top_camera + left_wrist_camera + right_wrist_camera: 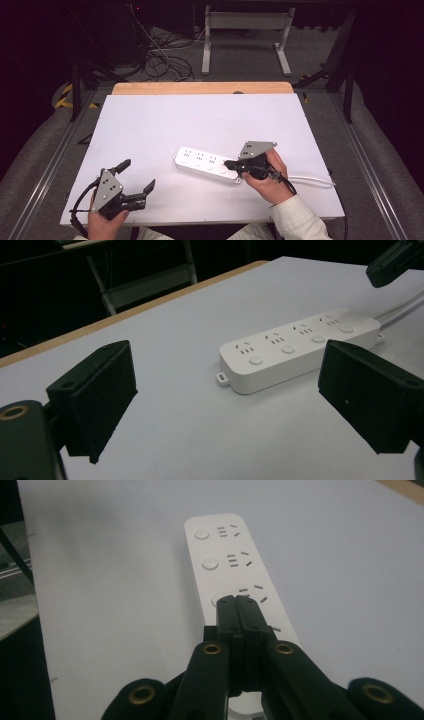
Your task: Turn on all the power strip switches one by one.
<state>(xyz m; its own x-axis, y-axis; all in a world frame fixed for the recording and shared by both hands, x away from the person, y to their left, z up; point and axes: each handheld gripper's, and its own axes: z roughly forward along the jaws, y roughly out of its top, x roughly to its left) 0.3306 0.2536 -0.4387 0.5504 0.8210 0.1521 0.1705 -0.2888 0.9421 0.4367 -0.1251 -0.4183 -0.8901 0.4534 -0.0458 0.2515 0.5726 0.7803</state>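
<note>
With the right gripper [238, 600], its fingers pressed together, I am aiming at a button on the power strip [207, 164] lying on the table [150, 125]; next I must push down, while the left gripper [137, 180] is resting with spread fingers.

Lab: floor cables [162, 62], rig frame [245, 22]

A white tabletop [150, 125] with a wooden far edge [200, 88] stood on grey carpet. At twelve o'clock stood a grey metal frame [245, 35]; at eleven, tangled cables [160, 60] lay in darkness.
</note>
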